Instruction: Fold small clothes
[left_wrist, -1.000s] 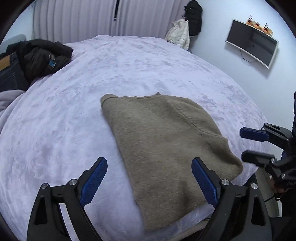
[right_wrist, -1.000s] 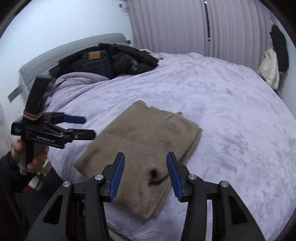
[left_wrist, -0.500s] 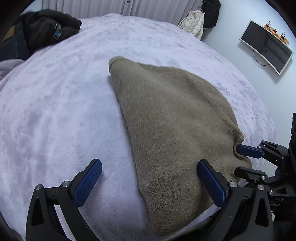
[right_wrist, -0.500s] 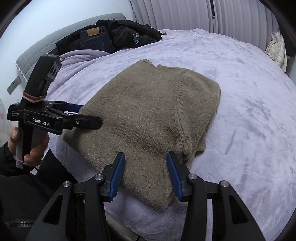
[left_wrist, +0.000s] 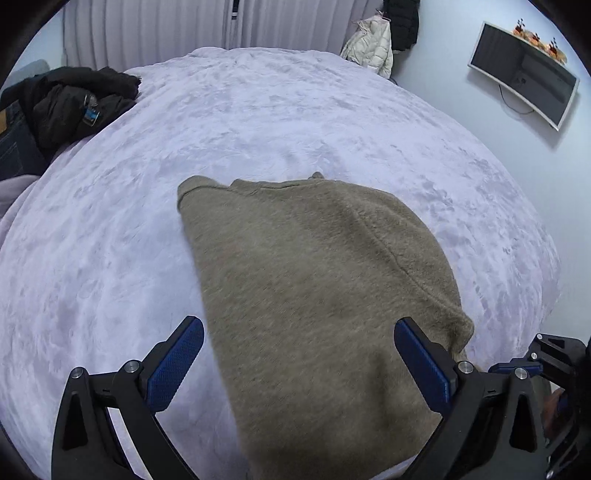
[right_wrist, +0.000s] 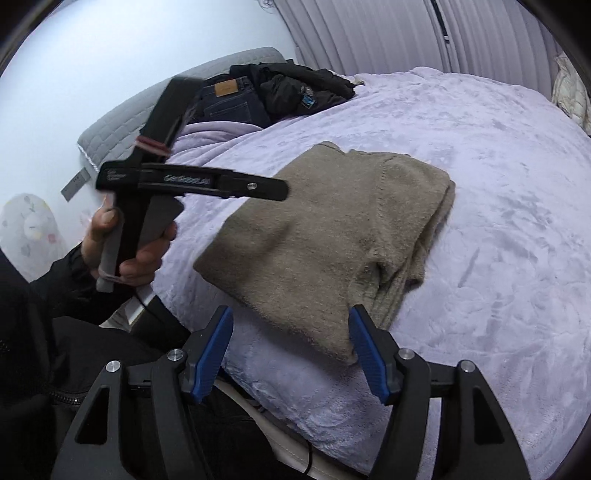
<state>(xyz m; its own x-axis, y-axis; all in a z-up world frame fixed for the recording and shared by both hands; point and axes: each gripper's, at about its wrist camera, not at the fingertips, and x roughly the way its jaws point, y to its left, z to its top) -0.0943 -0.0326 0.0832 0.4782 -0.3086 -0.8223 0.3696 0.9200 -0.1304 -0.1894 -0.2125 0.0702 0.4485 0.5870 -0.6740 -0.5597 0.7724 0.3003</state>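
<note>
A tan knitted sweater (left_wrist: 317, 288) lies folded on the lilac bedspread (left_wrist: 110, 258), close to the bed's near edge. My left gripper (left_wrist: 298, 325) hovers over the sweater's near-left part, jaws wide open, nothing pinched. In the right wrist view a hand holds that left gripper (right_wrist: 282, 190) above the sweater's (right_wrist: 332, 229) left side. My right gripper (right_wrist: 291, 314) is opening, and the sweater's near edge sits between its blue pads (right_wrist: 218, 339), which do not press on it. The right gripper (left_wrist: 517, 363) also shows at the left wrist view's lower right.
A black jacket (left_wrist: 70, 103) and dark jeans (right_wrist: 229, 99) are piled at the head of the bed by a grey headboard (right_wrist: 122, 122). A screen (left_wrist: 524, 74) hangs on the wall, and coats (left_wrist: 373, 44) hang beside the curtain. A person's dark sleeve (right_wrist: 44, 288) is at the near bed edge.
The right gripper's jaws have spread apart and it has sunk toward the sweater's near edge. The left gripper came in close to the sweater, then lifted back above its left side.
</note>
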